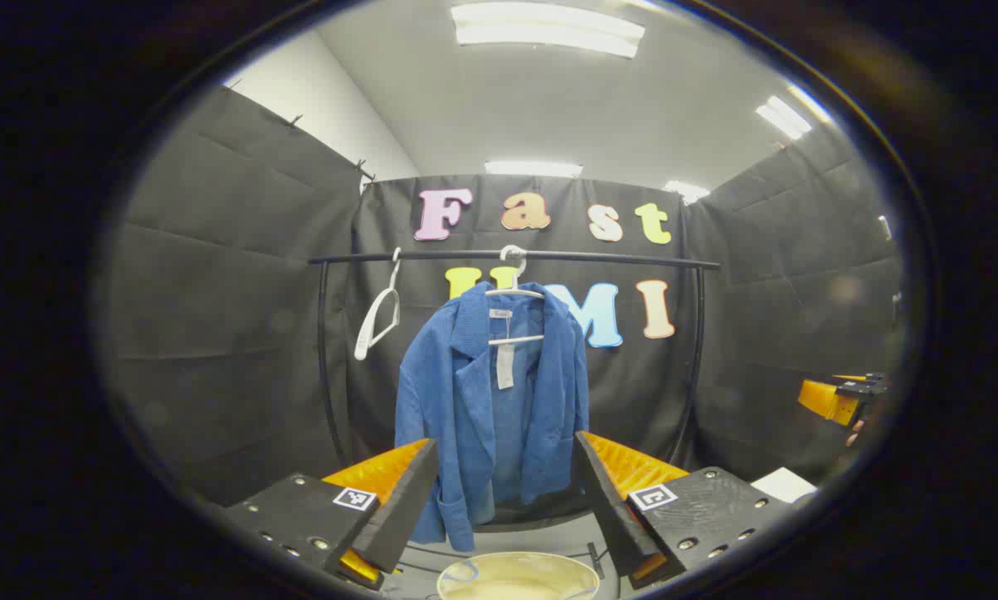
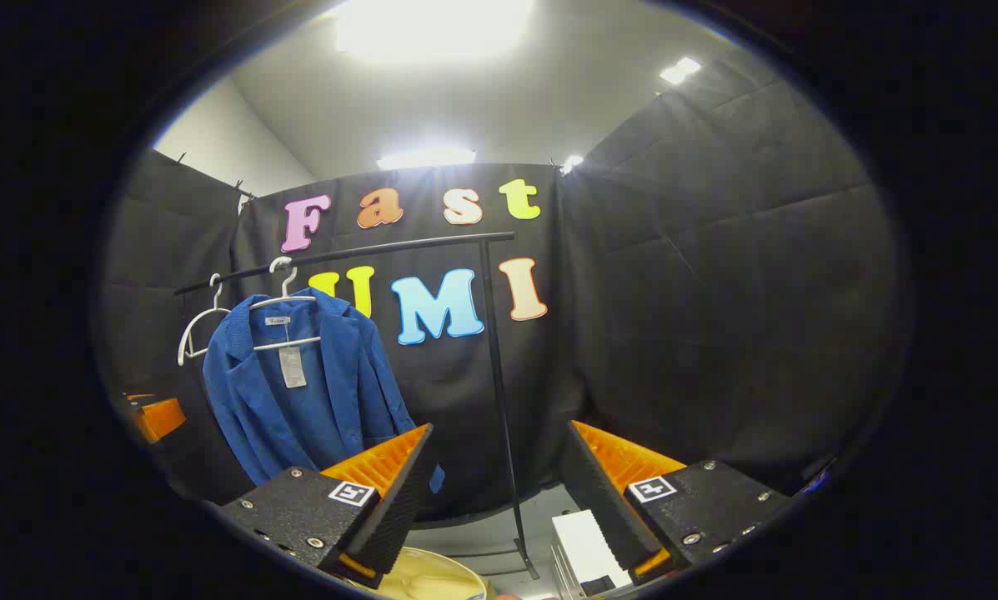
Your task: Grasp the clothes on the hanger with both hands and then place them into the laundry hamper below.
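Observation:
A blue jacket [image 1: 490, 400] hangs on a white hanger [image 1: 515, 292] from a black rail [image 1: 515, 257], with a white tag at its collar. My left gripper [image 1: 505, 492] is open, short of the jacket and level with its lower half. The cream rim of the laundry hamper [image 1: 517, 577] sits below, between the fingers. In the right gripper view the jacket [image 2: 307, 400] hangs at the left, and my right gripper [image 2: 499, 483] is open, well to the right of it, nothing between its fingers. The hamper rim [image 2: 432, 579] peeks in at the bottom. The other gripper [image 1: 836, 398] shows far right.
An empty white hanger [image 1: 378, 321] hangs on the rail left of the jacket. The rack's black uprights [image 2: 499, 392] stand at both ends. A white box [image 2: 586, 546] lies on the floor at the right. Black cloth walls close in on three sides.

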